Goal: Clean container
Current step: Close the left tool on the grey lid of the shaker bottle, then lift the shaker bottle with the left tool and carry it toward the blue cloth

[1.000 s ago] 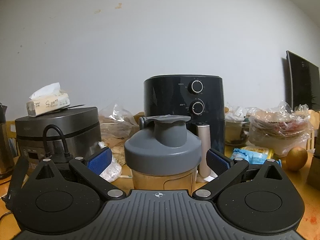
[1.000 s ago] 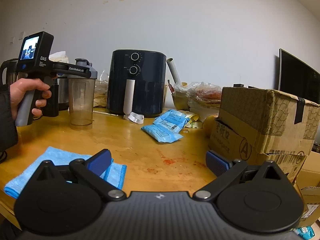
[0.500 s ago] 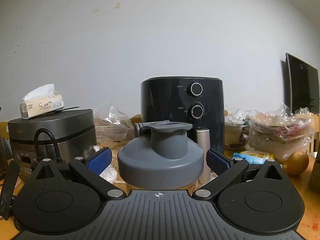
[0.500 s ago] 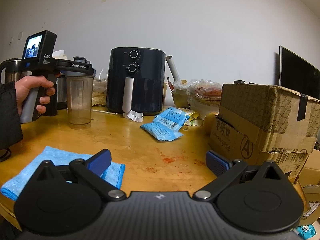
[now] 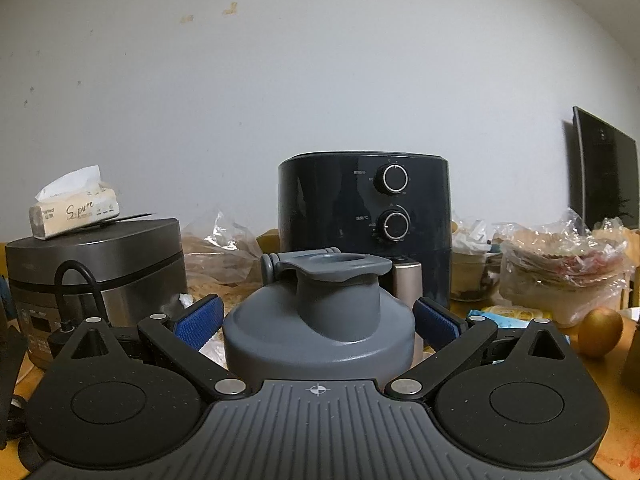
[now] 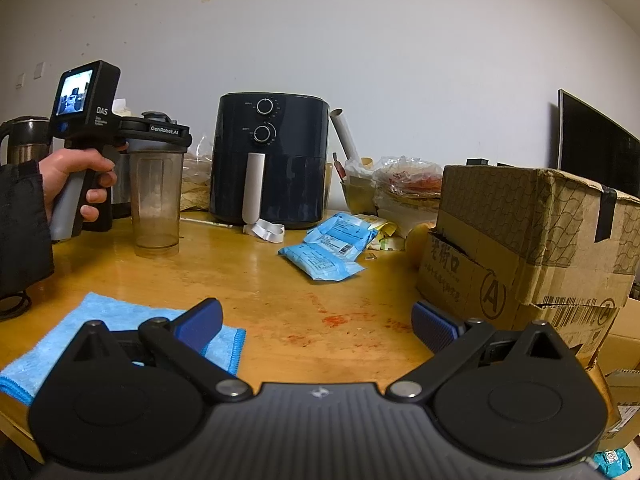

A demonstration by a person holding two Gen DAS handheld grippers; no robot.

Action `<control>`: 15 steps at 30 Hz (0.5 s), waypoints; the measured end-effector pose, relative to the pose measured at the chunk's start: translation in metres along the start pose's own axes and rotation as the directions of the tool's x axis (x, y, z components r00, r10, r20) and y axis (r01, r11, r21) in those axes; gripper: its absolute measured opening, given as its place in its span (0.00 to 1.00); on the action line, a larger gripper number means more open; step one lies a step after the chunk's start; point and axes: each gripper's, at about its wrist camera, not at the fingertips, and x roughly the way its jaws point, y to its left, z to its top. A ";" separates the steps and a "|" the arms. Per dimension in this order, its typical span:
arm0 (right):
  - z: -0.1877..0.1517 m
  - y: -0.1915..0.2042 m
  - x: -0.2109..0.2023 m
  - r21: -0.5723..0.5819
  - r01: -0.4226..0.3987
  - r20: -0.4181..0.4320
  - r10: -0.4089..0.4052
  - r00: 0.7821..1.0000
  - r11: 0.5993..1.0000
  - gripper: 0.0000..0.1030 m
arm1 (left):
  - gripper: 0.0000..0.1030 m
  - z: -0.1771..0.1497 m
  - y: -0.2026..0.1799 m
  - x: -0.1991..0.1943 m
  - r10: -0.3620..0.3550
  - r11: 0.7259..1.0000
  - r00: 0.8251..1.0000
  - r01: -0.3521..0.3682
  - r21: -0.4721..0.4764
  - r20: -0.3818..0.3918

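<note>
Left hand-held gripper (image 5: 318, 316), jaws wide open, straddles the shaker bottle's grey lid (image 5: 320, 332) at centre frame, not yet gripping. Right hand-held gripper (image 6: 316, 322) hovers open and empty. Closing off-centre could topple the tall bottle (image 6: 156, 200).

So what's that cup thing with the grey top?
A tall shaker bottle of cloudy, brownish see-through plastic, standing upright on the wooden table. Its grey screw-on lid has a raised spout with a flip cap closed over it. The left tongs sit open around the lid, their blue pads seemingly not touching it.
</note>
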 end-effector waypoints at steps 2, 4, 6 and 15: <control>0.000 -0.001 0.000 0.000 0.002 0.001 -0.002 1.000 1.000 1.00 | 1.00 0.000 0.000 0.002 0.001 1.000 1.000 -0.001 -0.001 0.000; 0.000 -0.001 0.000 0.000 0.003 -0.001 -0.003 1.000 1.000 1.00 | 1.00 0.000 0.001 0.003 -0.003 1.000 1.000 0.003 -0.002 -0.001; 0.000 0.000 0.000 -0.001 0.003 -0.002 -0.003 1.000 1.000 1.00 | 0.99 0.000 0.002 0.004 -0.015 1.000 1.000 0.015 -0.008 -0.004; -0.002 0.001 0.001 -0.002 -0.001 -0.006 0.001 1.000 1.000 1.00 | 0.92 -0.001 0.004 0.004 -0.025 1.000 1.000 0.025 -0.014 0.000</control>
